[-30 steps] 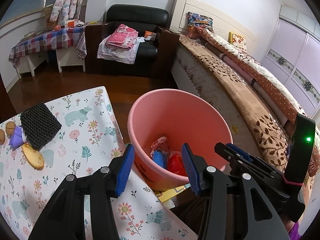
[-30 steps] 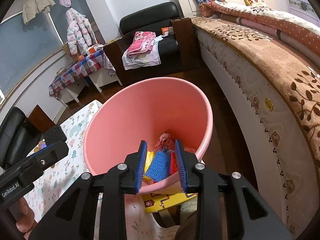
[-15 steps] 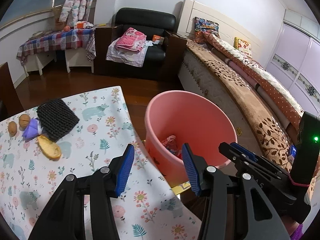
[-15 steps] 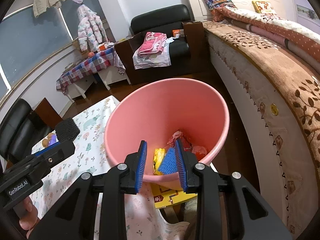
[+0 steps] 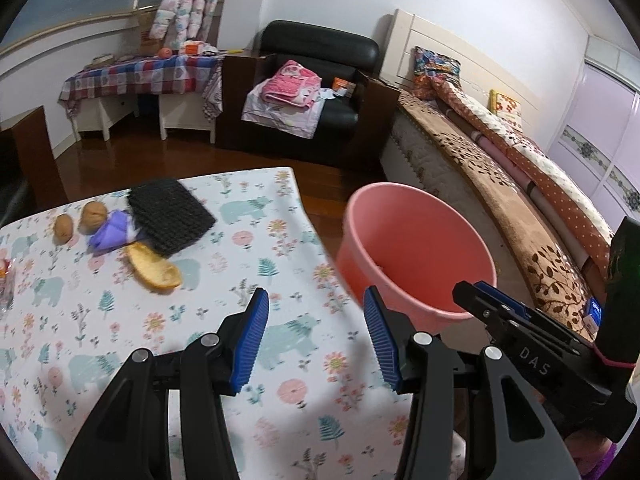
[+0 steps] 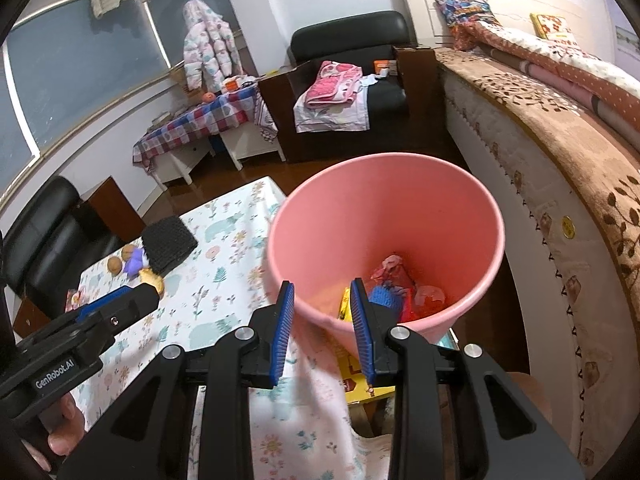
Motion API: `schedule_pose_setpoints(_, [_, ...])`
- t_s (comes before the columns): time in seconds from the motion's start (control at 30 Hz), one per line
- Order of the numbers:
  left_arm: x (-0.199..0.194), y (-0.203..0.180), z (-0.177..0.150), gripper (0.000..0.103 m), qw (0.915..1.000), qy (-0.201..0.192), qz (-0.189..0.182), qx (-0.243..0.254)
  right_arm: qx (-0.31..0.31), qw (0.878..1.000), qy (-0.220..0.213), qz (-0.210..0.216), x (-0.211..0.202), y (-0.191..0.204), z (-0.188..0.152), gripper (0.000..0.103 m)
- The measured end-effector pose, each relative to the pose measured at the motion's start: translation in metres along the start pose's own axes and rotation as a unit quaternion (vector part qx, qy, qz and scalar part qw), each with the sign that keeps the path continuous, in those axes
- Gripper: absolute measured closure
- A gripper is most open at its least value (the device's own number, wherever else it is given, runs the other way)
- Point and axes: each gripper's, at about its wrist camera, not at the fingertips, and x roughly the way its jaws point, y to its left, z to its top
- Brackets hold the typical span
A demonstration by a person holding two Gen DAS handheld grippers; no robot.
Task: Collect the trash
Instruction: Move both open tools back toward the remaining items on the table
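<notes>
Grippers first: we see our left gripper held low over the near part of the table, pointing at the far wall, its blue pads wide apart with nothing between them. Our right gripper hangs just near the rim of the pink bucket, tipped down a little toward it, and its pads stand apart too, with nothing held. The bucket stands just off the table's right edge, and in it lie wrappers, red, blue and yellow, all bunched up so we cannot tell one from the next. In the left view the bucket's near wall hides them. More trash waits on the far left part of the table: two walnuts side by side, a purple scrap touching one nut, a piece of orange peel just near it, and a black knitted square beside them. Something red at the far left edge is cut off, and we cannot tell what it is. The table wears a white cloth with bears and flowers. Past it are a dark wood floor, a black armchair with pink clothes on it, and a long bed on the right.
</notes>
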Motion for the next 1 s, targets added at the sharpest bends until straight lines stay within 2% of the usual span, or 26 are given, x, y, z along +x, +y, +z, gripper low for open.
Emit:
schedule_pose_setpoints(0.27, [-0.015,0.031,-0.016,0.054,0.9994,-0.007,0.033,-0.01,-0.026,0.999,0.005,0.02,-0.001,0.03,-0.012,0.073])
schedule_pose_setpoints(0.63, [-0.028,0.092,-0.039,0.054,0.9954,-0.009,0.08,-0.052,-0.043,0.998,0.028,0.042,0.013,0.056,-0.02,0.073])
schedule_pose_setpoints(1.0, [-0.028,0.137,-0.049,0.054,0.9902,-0.004,0.101,-0.097,-0.079,0.994,0.053,0.055,0.034,0.088,-0.026,0.073])
